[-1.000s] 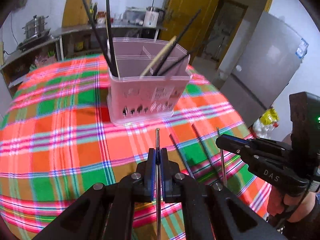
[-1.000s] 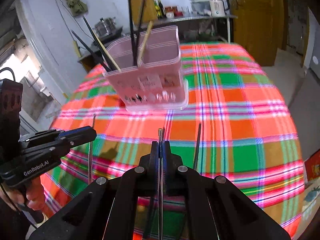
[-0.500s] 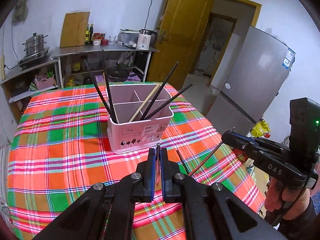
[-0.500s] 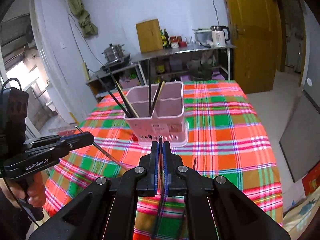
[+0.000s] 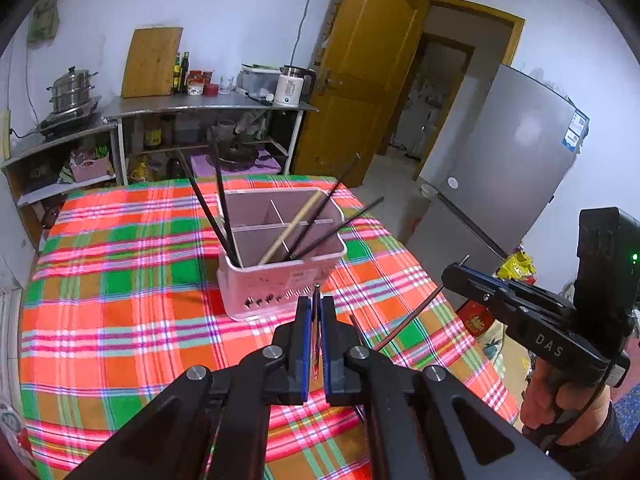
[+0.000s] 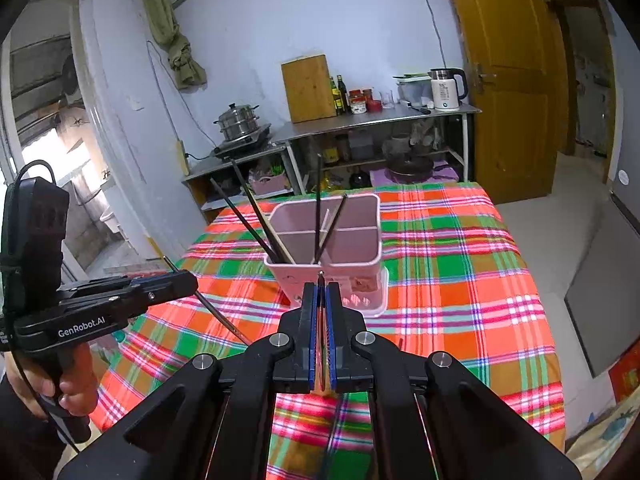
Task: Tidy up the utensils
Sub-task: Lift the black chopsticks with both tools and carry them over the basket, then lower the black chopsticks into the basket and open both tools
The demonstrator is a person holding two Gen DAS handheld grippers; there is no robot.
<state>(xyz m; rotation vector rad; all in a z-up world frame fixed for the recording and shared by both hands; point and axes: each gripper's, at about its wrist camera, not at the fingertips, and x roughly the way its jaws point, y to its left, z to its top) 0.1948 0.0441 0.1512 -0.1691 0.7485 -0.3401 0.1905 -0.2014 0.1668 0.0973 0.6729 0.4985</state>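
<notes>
1. Left gripper (image 5: pixel 315 304) pinches a thin metal chopstick (image 5: pixel 316 320); right gripper (image 6: pixel 321 292) pinches another (image 6: pixel 321 312).
2. Pink holder (image 5: pixel 280 276) sits dead ahead of both on the plaid table (image 5: pixel 120 320), just beyond the tips; right looks marginally nearer.
3. Both held sticks' long axes point at the holder.
4. Count: one holder, about five dark sticks plus one wooden inside.

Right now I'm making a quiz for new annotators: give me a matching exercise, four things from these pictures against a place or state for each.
Things:
1. left gripper
2. pink holder
3. electric kettle
4. wooden chopstick

Places or states:
A. on the steel counter
B. leaning inside the holder
C. shut on a dark chopstick
D. standing on the plaid tablecloth

Pairs: 1-C, 2-D, 3-A, 4-B
</notes>
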